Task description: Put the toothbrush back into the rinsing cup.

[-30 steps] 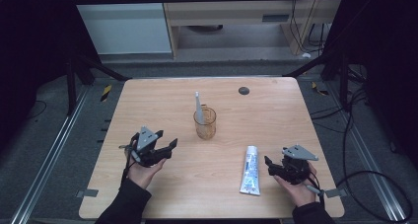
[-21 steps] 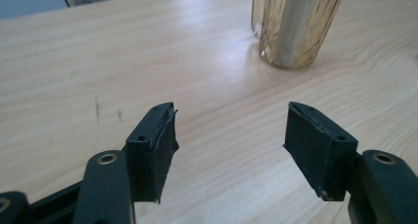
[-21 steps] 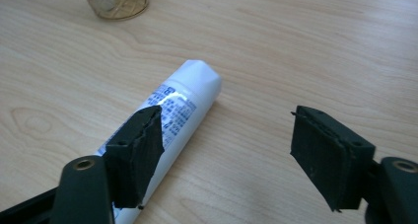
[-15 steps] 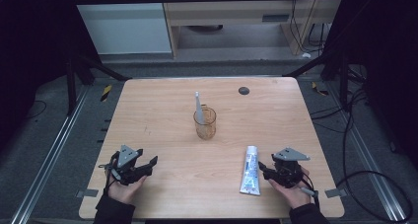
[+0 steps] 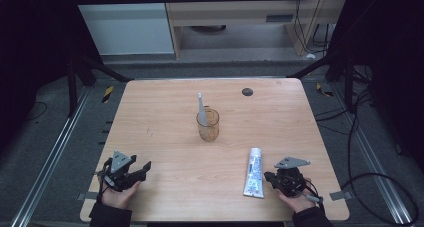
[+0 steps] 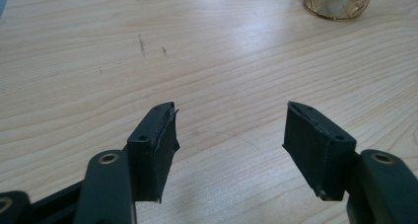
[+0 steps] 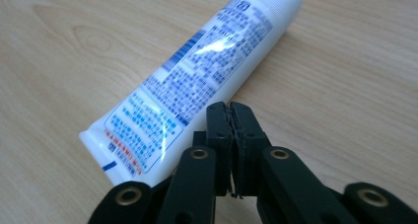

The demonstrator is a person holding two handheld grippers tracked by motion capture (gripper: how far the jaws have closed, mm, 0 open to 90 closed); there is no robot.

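Note:
A white toothpaste tube (image 5: 254, 172) with blue print lies flat near the table's front right; in the right gripper view the tube (image 7: 197, 76) sits just beyond the jaw tips. My right gripper (image 5: 270, 177) rests beside it, jaws pressed together with nothing between them (image 7: 230, 110). An amber glass cup (image 5: 208, 125) stands mid-table with a grey toothbrush (image 5: 201, 106) upright in it; the cup's base (image 6: 340, 1) shows at the top of the left gripper view. My left gripper (image 5: 144, 168) sits at the front left corner, open (image 6: 230, 130) over bare wood.
A small dark round disc (image 5: 247, 91) lies near the table's far edge. The wooden table (image 5: 165, 117) has metal rails on both sides and cables trail on the floor at right.
My left gripper has drawn back toward the front left corner of the table. The right gripper has shifted slightly forward beside the tube.

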